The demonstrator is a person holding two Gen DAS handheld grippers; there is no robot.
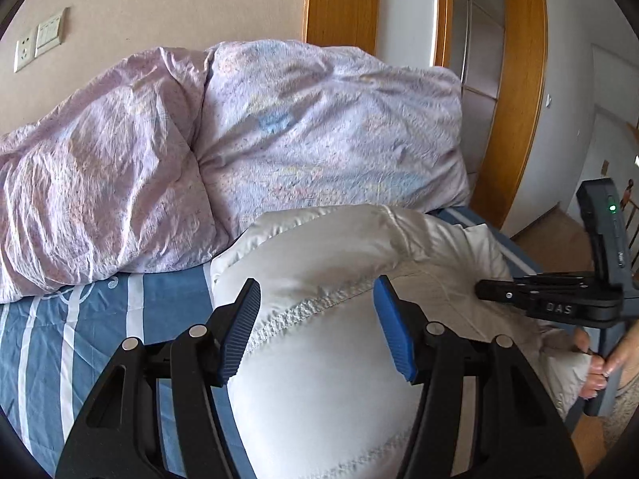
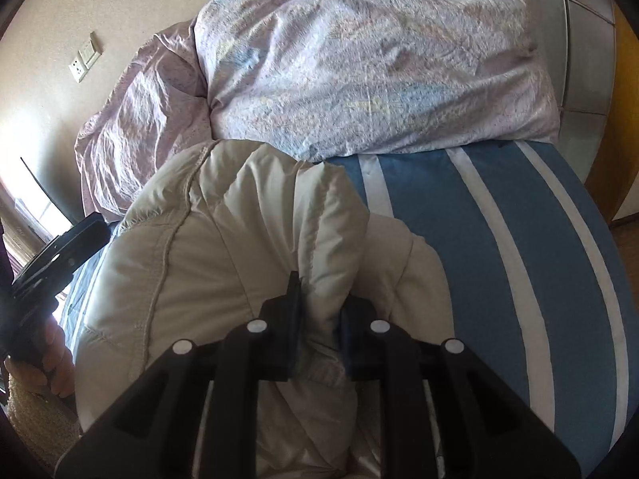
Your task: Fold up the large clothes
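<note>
Right tongs [image 2: 317, 319] are pinching a bunched fold of the puffy cream-white quilted down jacket [image 2: 223, 247], with padded cloth squeezed up between the pads. Left tongs [image 1: 317, 325] stand spread above the same jacket, their ribbed blue pads [image 1: 239, 331] clear of the fabric and gripping nothing.

With only one side held, the slick, springy padding could well slide out of the pinch, or the fold could puff back open once it is let go. The jacket also sits close to the bed's near edge, so a one-sided pull might drag it off the blue-and-white striped bedsheet [image 2: 499, 247].

It lies mounded on that sheet, just beside the crumpled lilac patterned duvet [image 1: 279, 131], thick and rounded, with wavy stitched seams and a faint sheen.
</note>
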